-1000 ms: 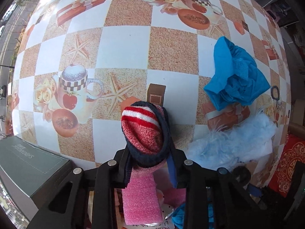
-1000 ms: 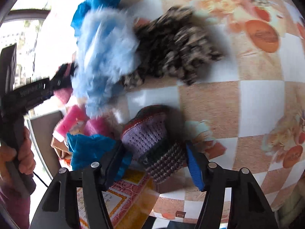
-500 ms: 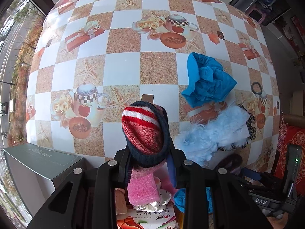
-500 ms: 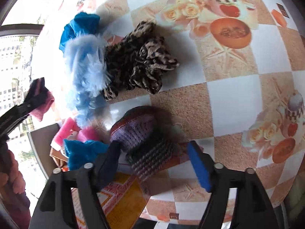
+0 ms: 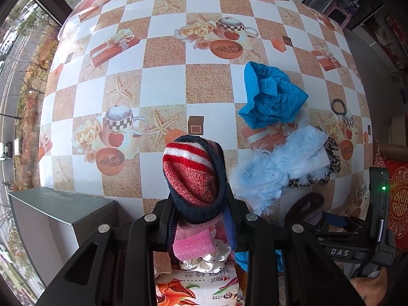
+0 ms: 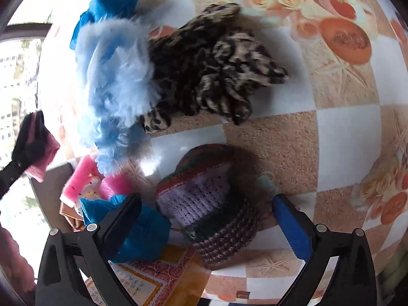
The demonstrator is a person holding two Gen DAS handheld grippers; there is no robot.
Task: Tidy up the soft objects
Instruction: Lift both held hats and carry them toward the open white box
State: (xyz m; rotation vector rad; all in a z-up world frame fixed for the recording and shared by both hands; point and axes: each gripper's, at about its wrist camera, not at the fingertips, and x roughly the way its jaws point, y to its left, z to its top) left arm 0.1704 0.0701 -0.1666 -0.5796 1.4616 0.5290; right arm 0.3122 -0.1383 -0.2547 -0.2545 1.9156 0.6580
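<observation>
Left gripper (image 5: pixel 201 219) clamped on red-white striped knit hat with navy brim (image 5: pixel 195 176), held above near edge of checkered tablecloth (image 5: pixel 163 89). Right gripper (image 6: pixel 206 216) spread wide around purple-maroon crocheted hat (image 6: pixel 204 201) resting on cloth. Fluffy light-blue fabric (image 6: pixel 114 81) beyond, touching leopard-print scarf (image 6: pixel 214 66) on its right.

- Red-and-white striped knit hat (image 5: pixel 195 173) with a navy band, bunched up and raised off the table, pinched at its lower end.
- Purple crochet hat (image 6: pixel 206 204) with a dark ribbed brim, lying on its side at the table's near edge.
- Fluffy light-blue piece (image 6: pixel 114 89) sprawled on the checkered cloth, touching the leopard-print fabric (image 6: pixel 211 63) beside it.
- Crumpled bright-blue cloth (image 5: pixel 270 97) just beyond the fluff.
</observation>
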